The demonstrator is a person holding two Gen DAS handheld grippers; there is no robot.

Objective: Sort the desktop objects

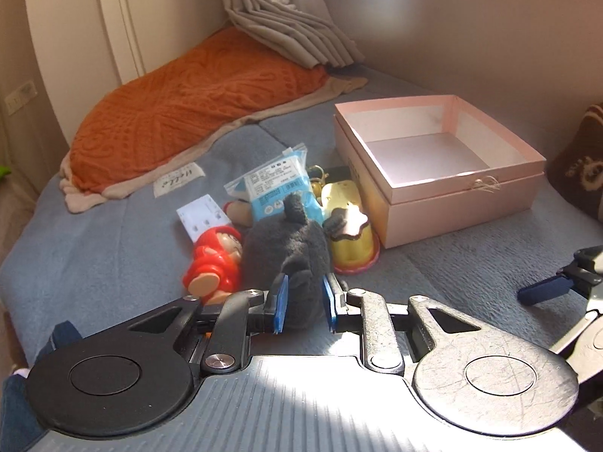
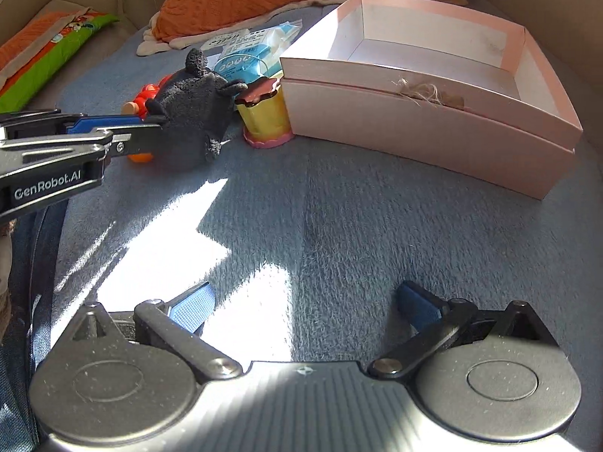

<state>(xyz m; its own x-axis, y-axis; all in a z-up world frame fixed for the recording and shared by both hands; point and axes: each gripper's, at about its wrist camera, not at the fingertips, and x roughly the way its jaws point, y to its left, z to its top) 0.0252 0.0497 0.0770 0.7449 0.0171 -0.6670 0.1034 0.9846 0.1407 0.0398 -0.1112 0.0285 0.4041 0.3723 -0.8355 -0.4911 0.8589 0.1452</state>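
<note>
White "GenRobot.AI" lettering (image 2: 47, 185), left gripper (image 2: 150, 133)

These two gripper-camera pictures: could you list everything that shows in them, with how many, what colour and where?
Dark grey plush toy: one, held between the left jaws.
Red plastic doll figure: one, left of the plush toy.
Yellow toy cup with pink base: one, beside the box.
Blue and white plastic packet: one, behind the toys.
White card: one, left of the packet.
Pink cardboard box: one, open and empty, on the right.
Orange textured cushion: one, far left.
Grey-blue blanket: one, under everything.
Beige curtain: one, back corner.
Left gripper: black, blue pads, shut on the plush.
Right gripper: black, blue pads, open, empty.
</note>
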